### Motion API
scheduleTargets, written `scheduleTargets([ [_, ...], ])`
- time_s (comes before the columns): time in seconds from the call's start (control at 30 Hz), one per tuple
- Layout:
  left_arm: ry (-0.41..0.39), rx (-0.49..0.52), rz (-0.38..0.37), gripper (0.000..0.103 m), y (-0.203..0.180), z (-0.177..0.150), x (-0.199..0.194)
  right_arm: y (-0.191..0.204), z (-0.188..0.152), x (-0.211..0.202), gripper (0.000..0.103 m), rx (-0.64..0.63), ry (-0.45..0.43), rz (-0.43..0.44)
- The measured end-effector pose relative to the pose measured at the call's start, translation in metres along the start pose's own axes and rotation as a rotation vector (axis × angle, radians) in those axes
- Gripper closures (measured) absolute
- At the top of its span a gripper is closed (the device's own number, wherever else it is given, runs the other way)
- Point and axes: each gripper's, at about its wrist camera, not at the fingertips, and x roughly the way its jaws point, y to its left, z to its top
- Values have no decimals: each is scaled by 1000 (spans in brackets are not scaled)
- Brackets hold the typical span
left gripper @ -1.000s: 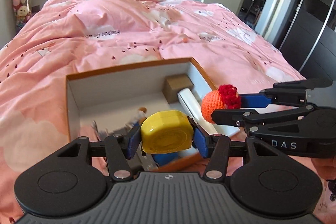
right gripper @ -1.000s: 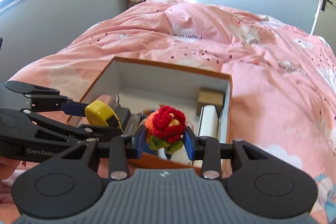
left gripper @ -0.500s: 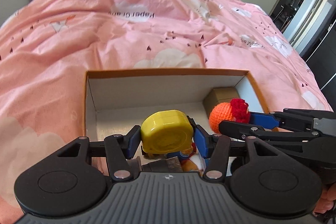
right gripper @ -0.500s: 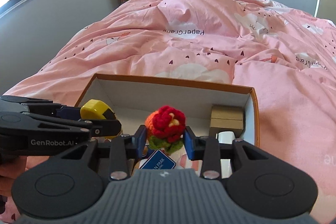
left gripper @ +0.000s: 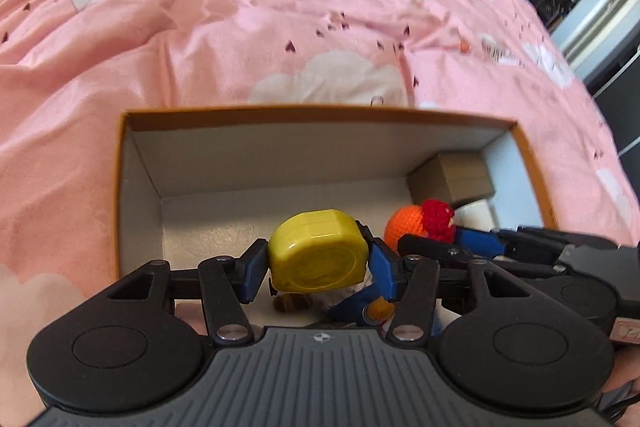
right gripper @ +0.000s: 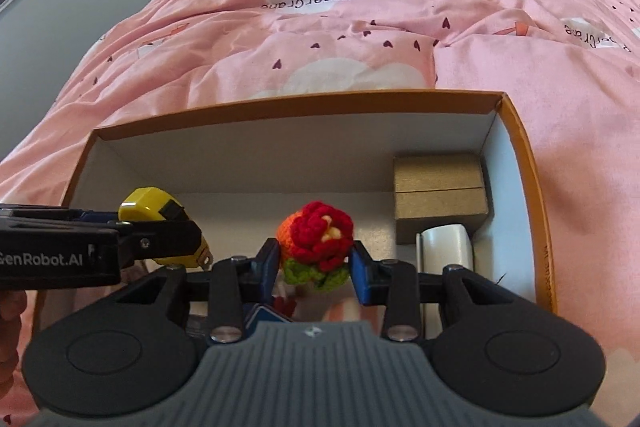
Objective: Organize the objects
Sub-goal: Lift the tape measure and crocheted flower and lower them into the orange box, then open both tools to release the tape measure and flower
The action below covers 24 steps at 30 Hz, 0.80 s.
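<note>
An open cardboard box (left gripper: 320, 115) (right gripper: 516, 131) with white inner walls lies on the pink bed. My left gripper (left gripper: 318, 261) is shut on a yellow tape measure (left gripper: 318, 253) and holds it over the box's near left part; the tape measure also shows in the right wrist view (right gripper: 150, 203). My right gripper (right gripper: 314, 261) is shut on a crocheted orange, red and green toy (right gripper: 316, 241) and holds it over the box's middle. The toy also shows in the left wrist view (left gripper: 420, 223), just right of the tape measure.
Inside the box, a small brown box (right gripper: 440, 195) (left gripper: 450, 177) sits in the far right corner with a white oblong item (right gripper: 444, 247) in front of it. Small mixed items (left gripper: 368, 303) lie on the box floor under the grippers. Pink duvet (right gripper: 360, 27) surrounds the box.
Both grippers have moved forward and tilted down over the box, each still holding its object. The box now fills more of both views.
</note>
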Motion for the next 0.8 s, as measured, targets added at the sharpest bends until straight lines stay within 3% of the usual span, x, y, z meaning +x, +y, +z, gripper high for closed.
scheduleTargets([
  [0.1,31,37,68,41,-6,-1,12,-2,-1,7,63,-14,27,5],
  [0.3,69,3,84,41,-4,8,19,-6,-3,15,62,-18,40,1],
  [0.57,96,13,188,44,-2,6,31,-5,-4,9,63,-48,21,-18],
  [0.8,60,18,176,44,0,5,27,3,-7,0,62,-94,2,-20],
])
